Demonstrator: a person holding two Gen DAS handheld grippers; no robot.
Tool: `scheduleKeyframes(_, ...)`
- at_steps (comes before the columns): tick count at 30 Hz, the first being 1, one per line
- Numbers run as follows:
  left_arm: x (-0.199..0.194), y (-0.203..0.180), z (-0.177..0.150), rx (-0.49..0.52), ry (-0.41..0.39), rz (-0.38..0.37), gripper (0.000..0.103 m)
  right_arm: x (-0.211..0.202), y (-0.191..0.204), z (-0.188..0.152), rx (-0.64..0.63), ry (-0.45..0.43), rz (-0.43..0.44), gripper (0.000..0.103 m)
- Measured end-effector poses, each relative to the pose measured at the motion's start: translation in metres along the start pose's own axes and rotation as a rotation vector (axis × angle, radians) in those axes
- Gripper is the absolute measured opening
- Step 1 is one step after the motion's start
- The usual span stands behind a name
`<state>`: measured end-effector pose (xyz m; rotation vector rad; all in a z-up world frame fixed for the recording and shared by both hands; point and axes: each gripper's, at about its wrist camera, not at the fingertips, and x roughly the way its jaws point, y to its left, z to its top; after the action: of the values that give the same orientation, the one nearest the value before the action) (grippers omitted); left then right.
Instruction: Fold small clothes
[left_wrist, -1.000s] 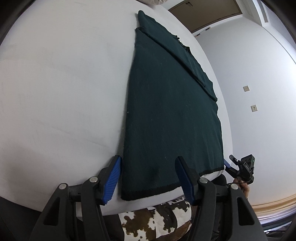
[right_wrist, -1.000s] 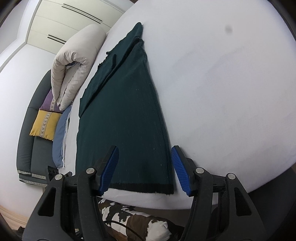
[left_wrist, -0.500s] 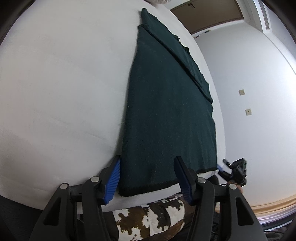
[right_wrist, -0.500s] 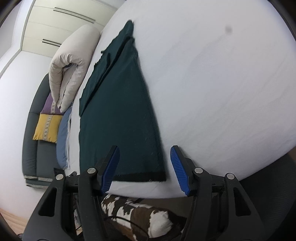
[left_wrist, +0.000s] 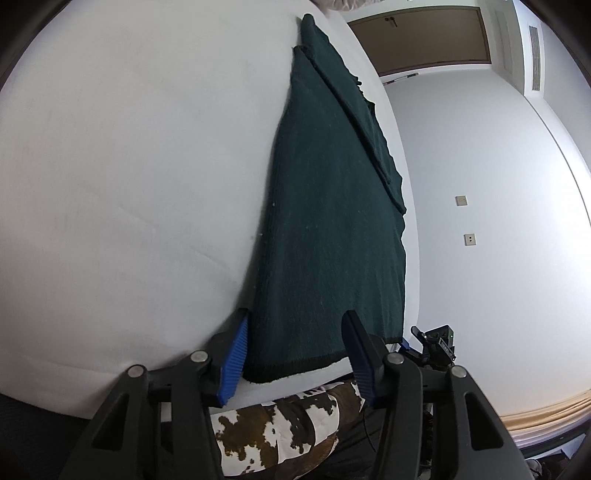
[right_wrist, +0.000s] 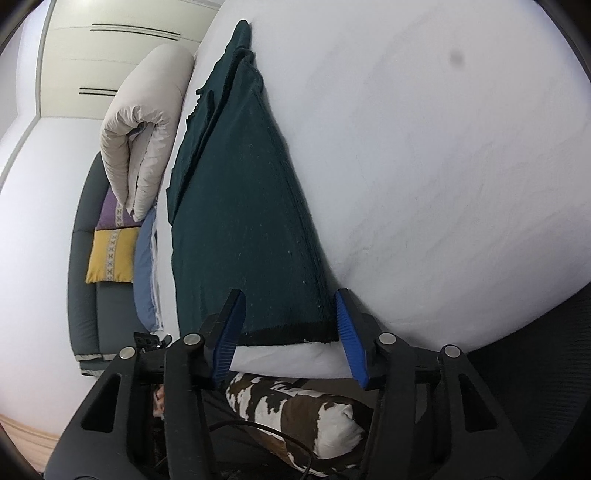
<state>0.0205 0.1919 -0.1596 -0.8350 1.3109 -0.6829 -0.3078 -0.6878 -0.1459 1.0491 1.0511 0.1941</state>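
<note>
- Both grippers have dropped closer to the hem of the dark green garment (left_wrist: 332, 221), which lies flat on the white bed (left_wrist: 129, 166), running toward 12 o'clock.
- Left gripper (left_wrist: 295, 347) and right gripper (right_wrist: 290, 328): fingers closing astride the hem corners, not yet pinching.
- Risk: closing too high could miss the cloth; too low could catch the sheet.

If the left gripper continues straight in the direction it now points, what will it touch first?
Most likely the near hem of the dark green garment on the white bed. The left gripper, jaws closing, already straddles that hem's corner, though depth is uncertain.
</note>
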Motion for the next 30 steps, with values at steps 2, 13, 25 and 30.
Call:
scheduleKeyframes(2, -0.002, 0.001, 0.001, -0.004, 0.000, -0.004, 0.052, 0.001, 0.001, 0.000, -0.002, 0.004, 0.000, 0.045)
scheduleKeyframes(13, -0.007, 0.016, -0.003, -0.038, 0.000, -0.009, 0.025, 0.009, -0.002, 0.002, 0.015, 0.020, 0.025, 0.033)
scheduleKeyframes(25, -0.007, 0.012, -0.007, -0.035, -0.002, -0.024, 0.031, 0.011, -0.004, 0.003, 0.016, 0.026, 0.043, 0.031)
scheduleKeyframes(30, -0.005, 0.006, -0.007, -0.021, -0.004, -0.010, 0.031, 0.009, -0.008, 0.004, 0.009, 0.031, 0.042, 0.030)
